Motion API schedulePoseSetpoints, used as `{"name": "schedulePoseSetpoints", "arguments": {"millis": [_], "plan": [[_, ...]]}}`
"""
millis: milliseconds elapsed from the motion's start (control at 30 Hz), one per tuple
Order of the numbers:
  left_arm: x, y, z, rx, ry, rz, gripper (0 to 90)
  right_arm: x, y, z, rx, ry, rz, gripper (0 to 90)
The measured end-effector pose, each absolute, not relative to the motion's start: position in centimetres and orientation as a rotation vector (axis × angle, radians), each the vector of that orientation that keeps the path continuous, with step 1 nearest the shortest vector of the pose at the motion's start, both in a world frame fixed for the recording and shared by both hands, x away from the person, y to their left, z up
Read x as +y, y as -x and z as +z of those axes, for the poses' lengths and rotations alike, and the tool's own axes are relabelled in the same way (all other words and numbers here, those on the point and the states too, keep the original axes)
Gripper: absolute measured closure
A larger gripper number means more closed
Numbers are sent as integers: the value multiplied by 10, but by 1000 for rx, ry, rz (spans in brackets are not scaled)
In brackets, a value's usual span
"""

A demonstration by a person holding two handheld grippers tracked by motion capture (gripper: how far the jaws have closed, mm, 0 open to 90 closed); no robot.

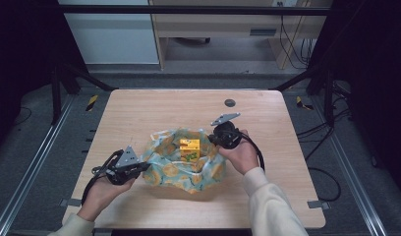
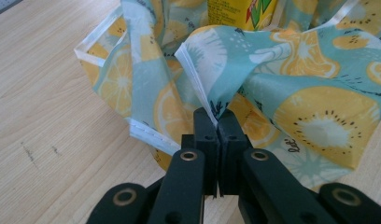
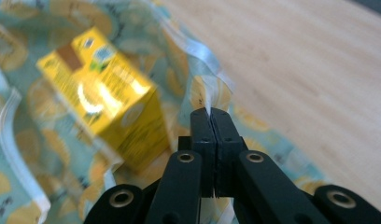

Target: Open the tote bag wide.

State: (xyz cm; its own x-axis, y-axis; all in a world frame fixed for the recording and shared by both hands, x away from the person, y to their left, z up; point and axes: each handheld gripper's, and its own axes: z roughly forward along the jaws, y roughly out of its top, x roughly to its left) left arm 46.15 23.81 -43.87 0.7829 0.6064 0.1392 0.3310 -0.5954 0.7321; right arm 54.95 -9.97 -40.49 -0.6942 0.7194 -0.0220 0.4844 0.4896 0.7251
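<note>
A teal cloth printed with yellow fruit slices lies bunched on the wooden table. A yellow drink carton stands upright in its middle. My left gripper is at the cloth's left side, and in the left gripper view its jaws are shut on a white-hemmed fold of the cloth, with the carton beyond. My right gripper is at the cloth's upper right edge. In the right gripper view its jaws are shut on the cloth's hem, with the carton to the left.
A dark round grommet sits in the table near its far edge. Bare wood surrounds the cloth on all sides. Metal frame rails run along both sides of the table, and cables lie on the floor at right.
</note>
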Motion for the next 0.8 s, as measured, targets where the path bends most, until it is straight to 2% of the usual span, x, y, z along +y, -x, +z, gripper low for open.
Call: {"name": "schedulePoseSetpoints", "arguments": {"millis": [133, 433, 500, 567, 700, 800], "plan": [[235, -466, -447, 696, -2282, 475, 891, -98, -566, -406, 2399, -1039, 1023, 900], [233, -469, -464, 704, -2356, 428, 890, -98, -584, -437, 2436, -1135, 954, 887], [233, -468, -464, 697, -2351, 427, 884, -99, -584, -437, 2430, -1145, 968, 828], [233, -466, -462, 697, -2326, 446, 847, -101, -582, -432, 2404, -1149, 985, 712], [236, -463, -450, 716, -2255, 514, 689, -105, -573, -414, 2337, -1126, 1030, 521], [239, -461, -438, 722, -2211, 549, 596, -108, -562, -396, 2290, -1089, 1075, 450]]}}
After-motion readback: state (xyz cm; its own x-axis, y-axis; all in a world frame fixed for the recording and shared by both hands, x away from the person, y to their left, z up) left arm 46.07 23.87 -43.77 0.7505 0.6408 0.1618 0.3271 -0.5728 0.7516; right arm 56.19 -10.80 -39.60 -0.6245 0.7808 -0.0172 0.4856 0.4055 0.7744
